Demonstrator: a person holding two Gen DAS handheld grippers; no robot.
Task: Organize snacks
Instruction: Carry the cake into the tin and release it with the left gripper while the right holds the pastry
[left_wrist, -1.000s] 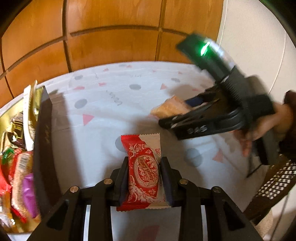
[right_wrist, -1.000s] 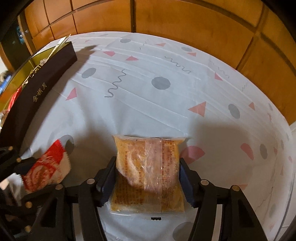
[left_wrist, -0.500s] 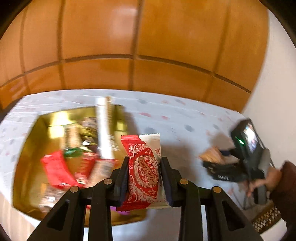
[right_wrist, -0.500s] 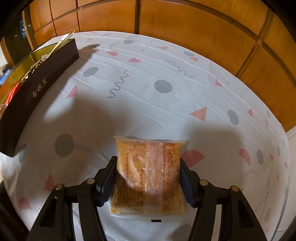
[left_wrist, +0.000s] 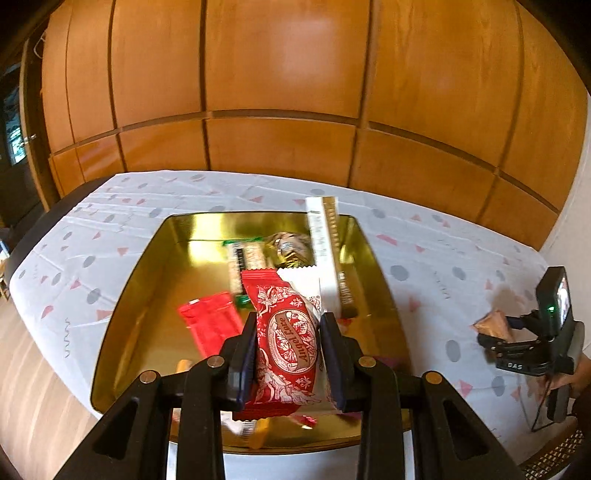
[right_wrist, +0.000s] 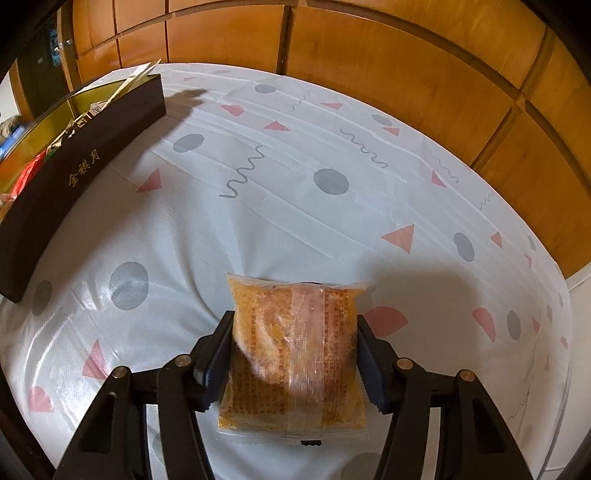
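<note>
The red-and-white Angel Love wafer packet (left_wrist: 290, 343) is pinched between the pads of the left gripper (left_wrist: 288, 360), poised above the gold-lined snack box (left_wrist: 122, 302). Let go too near the front rim, I reckon it could slide out onto the patterned tablecloth (left_wrist: 424, 266). The right gripper (right_wrist: 293, 363) clasps an orange pastry packet (right_wrist: 293, 354) lying on the cloth; its jaws have just been closing, and a soft pouch could crush or squirt free.
</note>
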